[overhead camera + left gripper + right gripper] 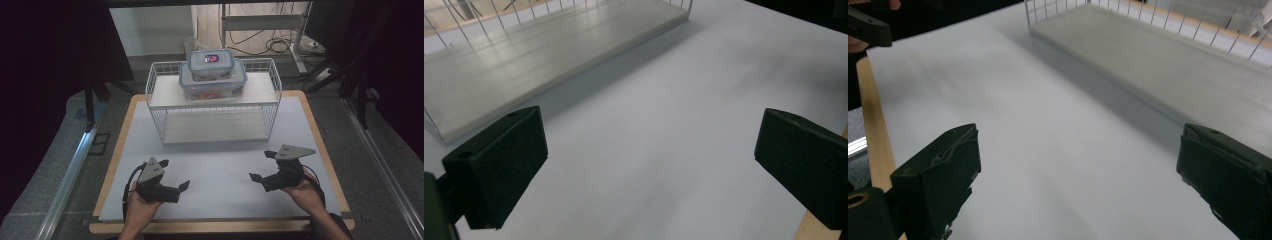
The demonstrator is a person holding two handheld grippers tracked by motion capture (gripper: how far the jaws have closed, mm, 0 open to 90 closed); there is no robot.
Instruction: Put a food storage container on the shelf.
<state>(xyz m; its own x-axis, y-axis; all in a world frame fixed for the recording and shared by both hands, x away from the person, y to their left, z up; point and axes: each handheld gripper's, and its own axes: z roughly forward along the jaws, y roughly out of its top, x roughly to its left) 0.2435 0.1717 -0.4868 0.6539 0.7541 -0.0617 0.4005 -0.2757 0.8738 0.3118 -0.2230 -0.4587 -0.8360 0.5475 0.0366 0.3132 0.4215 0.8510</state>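
White table (215,165) | left gripper (176,175) wide | right gripper (263,166) wide, nothing held

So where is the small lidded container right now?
In the high view, the small container is stacked on the larger container, on the wire rack's top shelf, at the table's far middle.

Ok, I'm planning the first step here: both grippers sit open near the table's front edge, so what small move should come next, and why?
Probably lift the right gripper forward toward the small container stacked on the large container on the wire rack. Both it and the left gripper are open, empty and apart from the rack.
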